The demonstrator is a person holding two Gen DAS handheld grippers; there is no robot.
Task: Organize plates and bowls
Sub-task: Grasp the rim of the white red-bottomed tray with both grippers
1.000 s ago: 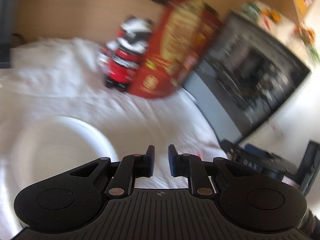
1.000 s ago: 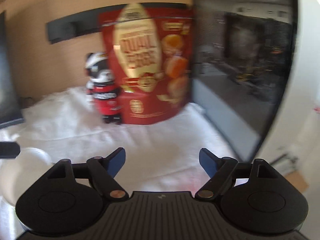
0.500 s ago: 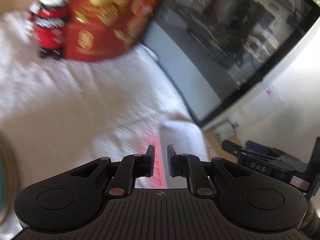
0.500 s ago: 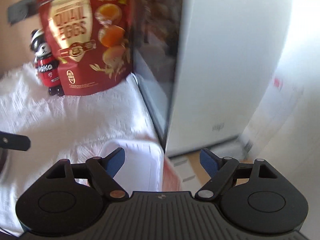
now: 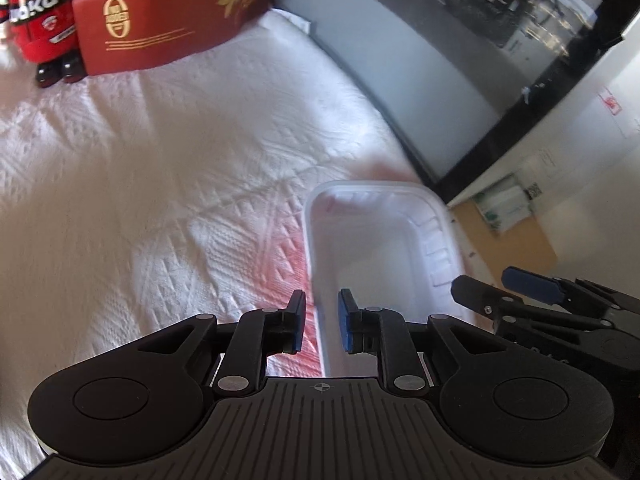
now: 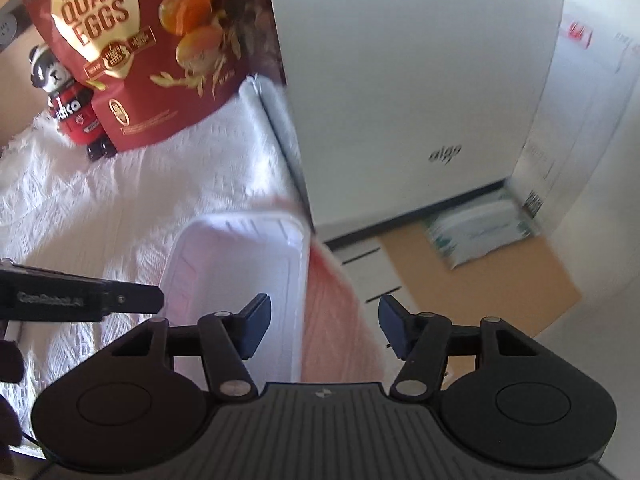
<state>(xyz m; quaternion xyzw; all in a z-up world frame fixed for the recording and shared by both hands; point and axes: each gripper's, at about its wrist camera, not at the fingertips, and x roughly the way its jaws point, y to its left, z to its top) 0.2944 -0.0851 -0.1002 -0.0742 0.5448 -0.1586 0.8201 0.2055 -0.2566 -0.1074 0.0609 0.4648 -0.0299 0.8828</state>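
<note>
- Now both our grippers have come down over the white tray (image 5: 372, 248), which a second ago was not in view; we judge that this dish is what we take next.
- Our left gripper (image 5: 321, 322) has just been opening a little; its narrow gap straddles the tray's left rim, with no squeeze visible.
- Our right gripper (image 6: 324, 326) has just been closing, yet it is half spread around the right rim, not touching.
- We see the tray on the white cloth (image 5: 140, 168), at the table's corner beside the dark screen (image 5: 460, 60).

The white tray's (image 5: 384, 240) near end hides behind the left claw (image 5: 322, 320); at 11 o'clock, the red bag (image 6: 132, 52) is cropped.
</note>
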